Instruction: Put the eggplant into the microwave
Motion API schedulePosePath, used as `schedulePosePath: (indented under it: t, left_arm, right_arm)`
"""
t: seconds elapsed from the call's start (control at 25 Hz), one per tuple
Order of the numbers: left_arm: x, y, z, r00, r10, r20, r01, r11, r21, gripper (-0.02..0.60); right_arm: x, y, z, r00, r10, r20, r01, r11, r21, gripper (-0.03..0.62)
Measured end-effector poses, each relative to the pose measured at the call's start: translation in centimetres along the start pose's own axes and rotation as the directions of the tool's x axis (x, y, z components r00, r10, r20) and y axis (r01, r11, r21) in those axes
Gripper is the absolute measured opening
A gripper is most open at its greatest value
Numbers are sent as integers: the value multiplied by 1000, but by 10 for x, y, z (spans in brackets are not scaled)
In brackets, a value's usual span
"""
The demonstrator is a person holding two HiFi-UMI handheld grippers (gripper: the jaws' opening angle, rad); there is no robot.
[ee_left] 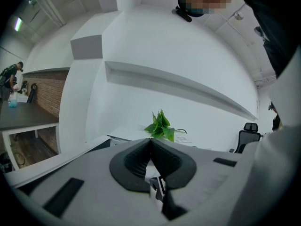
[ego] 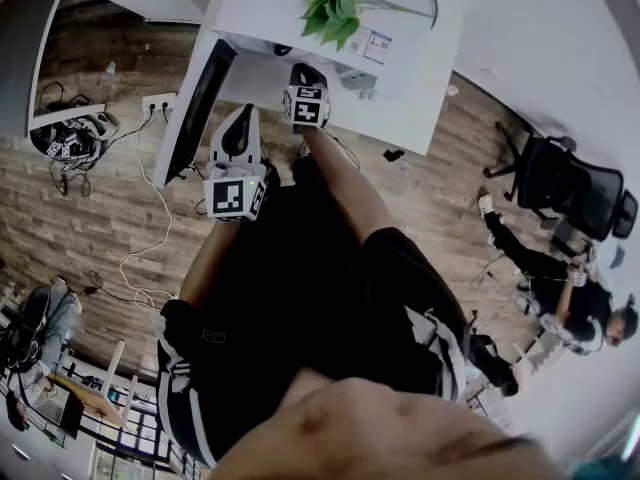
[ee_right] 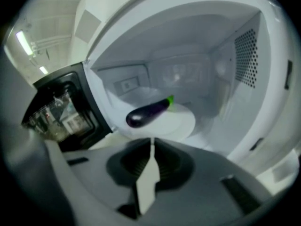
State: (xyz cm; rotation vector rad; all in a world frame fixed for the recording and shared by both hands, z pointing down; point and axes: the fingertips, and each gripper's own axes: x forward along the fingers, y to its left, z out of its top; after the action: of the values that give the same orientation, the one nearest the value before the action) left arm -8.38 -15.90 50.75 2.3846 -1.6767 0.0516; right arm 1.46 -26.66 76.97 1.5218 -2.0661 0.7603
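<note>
The left hand-held gripper and the right hand-held gripper point toward a white surface that carries a green plant. Just left of the left one, a dark panel, probably the microwave's open door, juts over the wooden floor. A power strip lies near it, and an office chair stands far right.

No text, brand, number or sign can be read. Square black-and-white code patterns, without characters, are carried on the left cube of the left tongs and on the right cube of the right tongs. Print is borne by a white sheet on the desk beside the plant, but it is too small to be read. A small label inside the microwave is blurred.
</note>
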Motion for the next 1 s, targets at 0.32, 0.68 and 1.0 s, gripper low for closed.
schedulePosePath:
  t: [0.32, 0.68, 1.0]
  left_arm:
    - [8, 1, -2, 1000, 1, -6, -1, 1000, -4, 34]
    - [16, 1, -1, 1000, 13, -11, -13, 1000, -17, 34]
    - [18, 5, -2, 1000, 27, -11, -27, 999, -25, 34]
  right_arm:
    - [6, -2, 10, 1000, 8, 9, -8, 1000, -11, 44]
    - [12, -6, 18, 1000, 7, 0, -7, 1000, -14, 44]
    - [18, -7, 25, 1000, 13, 7, -13, 1000, -20, 44]
